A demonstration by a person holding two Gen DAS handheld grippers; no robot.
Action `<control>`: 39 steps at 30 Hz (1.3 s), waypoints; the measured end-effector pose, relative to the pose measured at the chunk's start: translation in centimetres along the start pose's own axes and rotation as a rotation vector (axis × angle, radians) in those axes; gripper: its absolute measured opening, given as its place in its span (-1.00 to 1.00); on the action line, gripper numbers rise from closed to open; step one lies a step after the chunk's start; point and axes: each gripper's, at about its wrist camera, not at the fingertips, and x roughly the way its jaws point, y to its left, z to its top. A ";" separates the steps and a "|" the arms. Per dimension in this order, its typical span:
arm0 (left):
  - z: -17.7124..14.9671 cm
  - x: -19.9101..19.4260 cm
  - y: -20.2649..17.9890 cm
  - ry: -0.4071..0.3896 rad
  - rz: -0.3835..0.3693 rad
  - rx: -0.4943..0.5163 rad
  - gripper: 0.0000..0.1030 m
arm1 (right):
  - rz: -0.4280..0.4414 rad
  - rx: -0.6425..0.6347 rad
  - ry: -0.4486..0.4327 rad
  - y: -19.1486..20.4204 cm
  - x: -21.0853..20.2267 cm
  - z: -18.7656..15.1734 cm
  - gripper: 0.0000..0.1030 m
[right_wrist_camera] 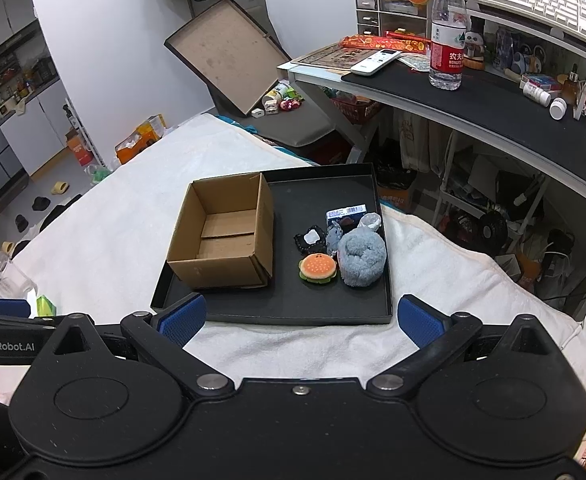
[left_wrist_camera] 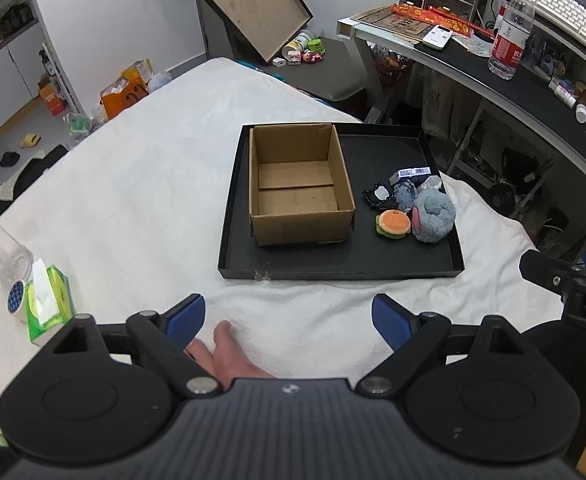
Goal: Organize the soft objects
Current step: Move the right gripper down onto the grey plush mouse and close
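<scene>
One black tray [left_wrist_camera: 333,272] is seen on the white blanket [left_wrist_camera: 133,184], ahead of both grippers. The left gripper [left_wrist_camera: 289,320] is held with its two blue pads spread wide and nothing between them; the right gripper [right_wrist_camera: 301,320] is likewise spread wide and empty, just short of the tray's near edge. One open cardboard box [right_wrist_camera: 221,268] is set in the tray's left half, ahead and slightly left of the right gripper, and nothing is seen inside it. To the right of the box, a small cluster is gathered: one grey plush [right_wrist_camera: 362,258], one burger toy [right_wrist_camera: 318,269] touching it on the left, one black frilly piece [right_wrist_camera: 311,240], one small grey toy [right_wrist_camera: 335,236] and one small printed box [right_wrist_camera: 345,213] behind. One water bottle [right_wrist_camera: 447,32] stands on the desk [right_wrist_camera: 473,100], far ahead and to the right.
</scene>
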 end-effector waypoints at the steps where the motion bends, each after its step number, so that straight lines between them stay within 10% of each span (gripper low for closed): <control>1: 0.1 0.1 -0.1 0.000 0.003 0.010 0.73 | 0.000 0.001 0.000 0.0 0.1 0.0 1.00; 39: 6.4 9.4 2.1 0.077 -0.031 0.051 0.73 | -0.028 0.070 0.035 -3.9 10.2 1.9 1.00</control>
